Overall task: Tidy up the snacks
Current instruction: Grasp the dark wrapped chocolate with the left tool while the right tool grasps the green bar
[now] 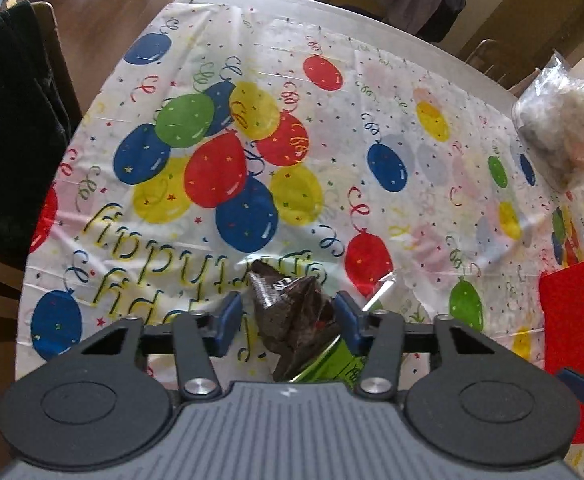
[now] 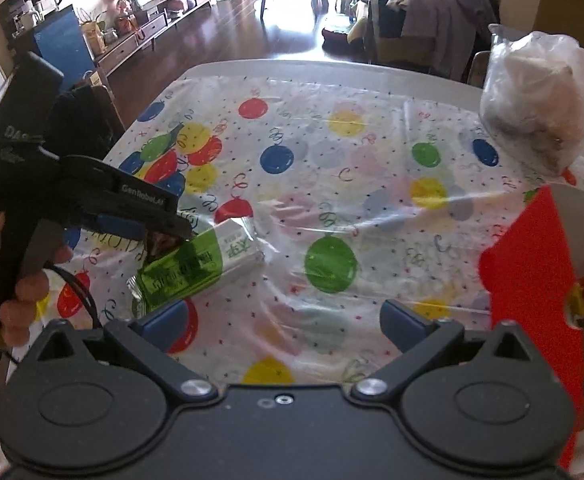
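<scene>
Your left gripper [image 1: 288, 320] has its blue fingers [image 1: 228, 320] set either side of a dark crumpled snack wrapper [image 1: 292, 312] — the right-hand finger touches it, while a gap shows at the other, so I judge this a loose pinch rather than a firm hold. A green snack packet [image 2: 196, 264] lies just under and beside that wrapper, one end tucked below the left gripper. Your right gripper [image 2: 288, 320] is spread wide with nothing between its fingers, hovering over the balloon tablecloth [image 2: 351, 152] between the green packet and the red box [image 2: 531, 280]. The step in hand looks like a pick-up — next, firm the pinch, then carry the wrapper past the green packet to the red box, probably. A clear bag [image 2: 539, 108] sits beyond the box.
</scene>
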Demonstrator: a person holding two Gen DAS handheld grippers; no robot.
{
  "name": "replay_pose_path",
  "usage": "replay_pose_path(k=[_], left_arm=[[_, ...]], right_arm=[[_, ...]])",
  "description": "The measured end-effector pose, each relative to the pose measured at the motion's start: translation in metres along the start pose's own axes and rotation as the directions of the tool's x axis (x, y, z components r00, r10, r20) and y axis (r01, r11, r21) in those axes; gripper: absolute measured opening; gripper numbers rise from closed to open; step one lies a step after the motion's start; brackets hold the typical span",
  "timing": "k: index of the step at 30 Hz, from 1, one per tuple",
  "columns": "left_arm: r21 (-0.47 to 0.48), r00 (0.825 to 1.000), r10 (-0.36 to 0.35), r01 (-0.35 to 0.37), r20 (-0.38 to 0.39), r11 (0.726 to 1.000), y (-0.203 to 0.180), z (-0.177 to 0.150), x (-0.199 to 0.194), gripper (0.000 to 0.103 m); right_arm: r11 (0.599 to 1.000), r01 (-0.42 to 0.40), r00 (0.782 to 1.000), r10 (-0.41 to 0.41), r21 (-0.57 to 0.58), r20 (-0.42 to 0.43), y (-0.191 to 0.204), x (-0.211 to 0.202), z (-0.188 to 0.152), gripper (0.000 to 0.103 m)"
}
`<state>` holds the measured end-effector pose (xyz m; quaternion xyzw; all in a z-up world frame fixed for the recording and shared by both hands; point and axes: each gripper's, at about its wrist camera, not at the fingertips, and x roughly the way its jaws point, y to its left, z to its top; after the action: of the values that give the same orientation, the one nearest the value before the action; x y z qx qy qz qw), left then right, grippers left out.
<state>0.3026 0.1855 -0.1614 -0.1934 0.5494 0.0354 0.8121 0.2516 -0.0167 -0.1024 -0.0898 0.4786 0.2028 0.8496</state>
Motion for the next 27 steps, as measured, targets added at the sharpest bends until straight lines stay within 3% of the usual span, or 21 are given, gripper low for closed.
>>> replay_pose_path(k=[5,13,18,27], left_arm=[[0.001,1.0,-0.011,0.011,0.006,1.0,0.003,0.0,0.0,0.039],[-0.078,0.998,-0.024,0.028,0.05,0.997,0.031,-0.005,-0.011,0.035],[-0.137,0.996,-0.018,0.03,0.088,0.99,0.056,-0.009,-0.026,0.035],[-0.162,0.992,-0.001,0.021,0.126,0.987,0.076,-0.017,-0.041,0.035]], right_arm=[[1.0,-0.012,1.0,0.012,0.005,-0.02,0.012,0.02,0.014,0.101],[0.997,0.002,0.998,0.002,0.073,-0.064,0.034,0.054,0.032,0.098],[0.986,0.05,0.994,-0.034,0.157,-0.106,0.042,0.076,0.037,0.094],[0.956,0.145,0.98,-0.103,0.254,-0.172,0.058,0.099,0.043,0.09]])
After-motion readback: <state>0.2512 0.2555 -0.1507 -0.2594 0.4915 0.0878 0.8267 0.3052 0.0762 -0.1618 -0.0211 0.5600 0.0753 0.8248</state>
